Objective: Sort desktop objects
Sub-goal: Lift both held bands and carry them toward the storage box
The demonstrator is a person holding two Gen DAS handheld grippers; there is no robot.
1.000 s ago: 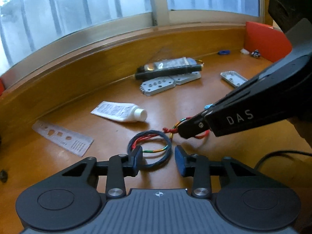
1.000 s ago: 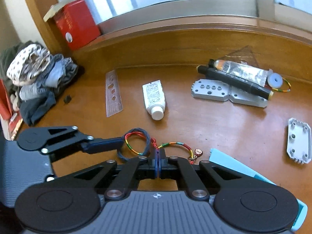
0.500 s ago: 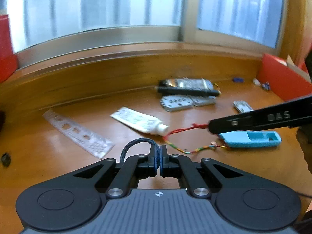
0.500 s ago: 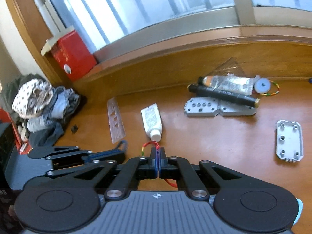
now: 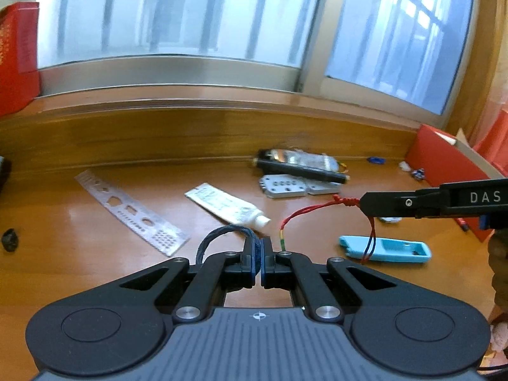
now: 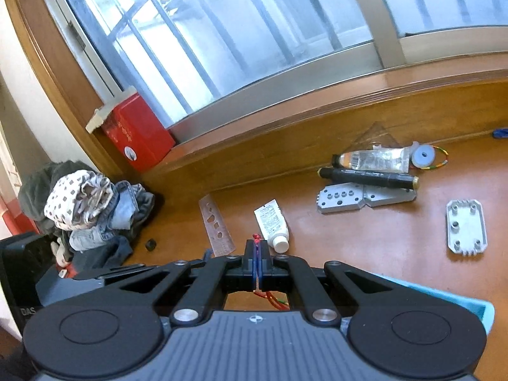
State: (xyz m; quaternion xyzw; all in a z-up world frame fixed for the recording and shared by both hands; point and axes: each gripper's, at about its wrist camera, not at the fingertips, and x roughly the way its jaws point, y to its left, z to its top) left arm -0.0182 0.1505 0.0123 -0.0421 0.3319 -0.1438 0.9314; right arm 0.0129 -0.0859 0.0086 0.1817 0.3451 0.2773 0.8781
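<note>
Ruler (image 5: 131,212) lies at ten o'clock on the bench (image 5: 79,254); left gripper (image 5: 261,254), fingers pinched together on the dark blue cord (image 5: 219,236); white tube (image 5: 228,207) at twelve o'clock; red string (image 5: 312,210) runs to the right gripper (image 5: 362,204) at two o'clock, fingers clamped on its knot, above the light blue case (image 5: 385,249).

Each gripper was matte black: the left gripper (image 5: 261,255) and right gripper (image 6: 257,262) had slim fingers with blue pads, angled linkage arms fixed by silver screws, two round discs either side, and a ribbed grey housing bearing a small white crosshair mark (white "DAS" lettering showed along the right gripper's side).
</note>
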